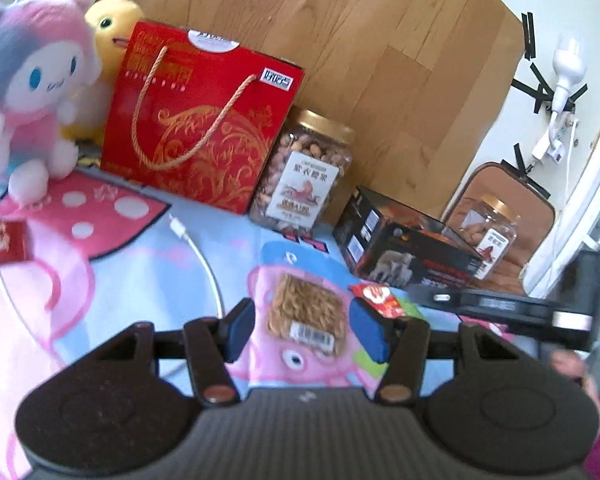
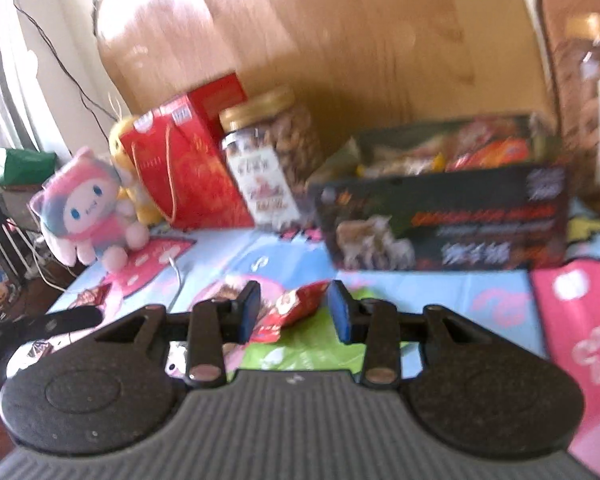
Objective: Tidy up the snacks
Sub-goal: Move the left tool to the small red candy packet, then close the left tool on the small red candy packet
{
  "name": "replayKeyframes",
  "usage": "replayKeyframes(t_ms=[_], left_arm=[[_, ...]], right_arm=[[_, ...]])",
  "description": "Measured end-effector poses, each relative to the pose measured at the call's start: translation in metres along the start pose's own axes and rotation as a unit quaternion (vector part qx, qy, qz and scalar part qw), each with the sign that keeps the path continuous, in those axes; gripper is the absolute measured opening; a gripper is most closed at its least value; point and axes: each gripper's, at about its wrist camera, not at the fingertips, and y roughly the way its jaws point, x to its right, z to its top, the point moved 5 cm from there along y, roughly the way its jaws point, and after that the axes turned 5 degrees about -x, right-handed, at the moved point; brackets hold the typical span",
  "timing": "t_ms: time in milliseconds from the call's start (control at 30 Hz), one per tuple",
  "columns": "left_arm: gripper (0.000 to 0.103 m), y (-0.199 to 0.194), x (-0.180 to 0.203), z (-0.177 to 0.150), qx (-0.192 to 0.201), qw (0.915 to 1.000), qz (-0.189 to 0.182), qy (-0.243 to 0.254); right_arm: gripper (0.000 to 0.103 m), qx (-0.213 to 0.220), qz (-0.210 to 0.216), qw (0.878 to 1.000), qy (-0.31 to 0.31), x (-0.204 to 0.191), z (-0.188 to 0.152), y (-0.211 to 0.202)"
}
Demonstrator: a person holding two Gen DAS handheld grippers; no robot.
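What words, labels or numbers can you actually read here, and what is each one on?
Nothing reads with certainty.
Nut jar: white label with large Chinese characters, too blurred to quote.
Red gift box: gold script and a white tag, illegible.
Black snack box: red and white lettering, motion-blurred.
Clear snack packet: barcode sticker, digits too small.
Red snack packet: print unreadable.

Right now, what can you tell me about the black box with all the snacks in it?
The black box is cardboard, open on top, lying long side toward the right camera. Its front shows pale animals and red and white writing, too blurred to read. Colourful snack packets fill it. It sits on the cartoon cloth, between two nut jars, near the wooden board. Neither gripper touches it.
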Motion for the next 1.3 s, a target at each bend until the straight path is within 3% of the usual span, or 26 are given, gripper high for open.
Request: replayKeyframes(t_ms=[67, 100, 133, 267, 433, 567, 733, 800, 867, 1100, 1300], left_arm=[[0.053, 0.000, 0.002, -0.004, -0.004, 1.0000, -0.006, -0.003], [0.053, 0.001, 0.003, -0.005, -0.008, 0.9999, -0.010, -0.004], [0.053, 0.002, 0.007, -0.008, -0.010, 0.9999, -0.012, -0.003], [0.053, 0.006, 0.020, -0.017, -0.025, 0.9993, -0.029, 0.002], [0.057, 0.019, 0.041, -0.033, -0.060, 0.9957, -0.070, -0.001], [0.066, 0.028, 0.061, -0.052, -0.098, 0.9894, -0.107, 0.000], [0.064, 0.035, 0.075, -0.072, -0.135, 0.9783, -0.155, -0.026], [0.048, 0.039, 0.075, -0.079, -0.144, 0.9784, -0.145, -0.032], [0.039, 0.044, 0.074, -0.084, -0.151, 0.9789, -0.133, -0.038], [0.036, 0.041, 0.080, -0.088, -0.131, 0.9854, -0.108, -0.013], [0.036, 0.040, 0.078, -0.089, -0.129, 0.9851, -0.111, -0.024]], right_arm=[[0.030, -0.024, -0.009, 0.999, 0.019, 0.003, -0.005, 0.015], [0.011, -0.035, 0.007, 0.999, 0.032, 0.003, -0.008, 0.018], [0.008, -0.041, 0.022, 0.998, 0.044, 0.003, -0.011, 0.020], [0.005, -0.032, 0.031, 0.998, 0.046, -0.005, -0.024, -0.003], [0.005, -0.036, 0.077, 0.995, 0.043, -0.019, -0.053, -0.042], [0.005, -0.041, 0.116, 0.991, 0.051, -0.027, -0.086, -0.071], [0.005, -0.036, 0.168, 0.983, 0.069, -0.031, -0.112, -0.089], [0.005, -0.038, 0.151, 0.986, 0.052, -0.035, -0.116, -0.090], [0.005, -0.050, 0.119, 0.991, 0.035, -0.035, -0.119, -0.089], [0.008, -0.059, 0.041, 0.996, -0.055, -0.052, -0.121, -0.080], [0.013, -0.055, 0.026, 0.995, -0.077, -0.049, -0.124, -0.080]])
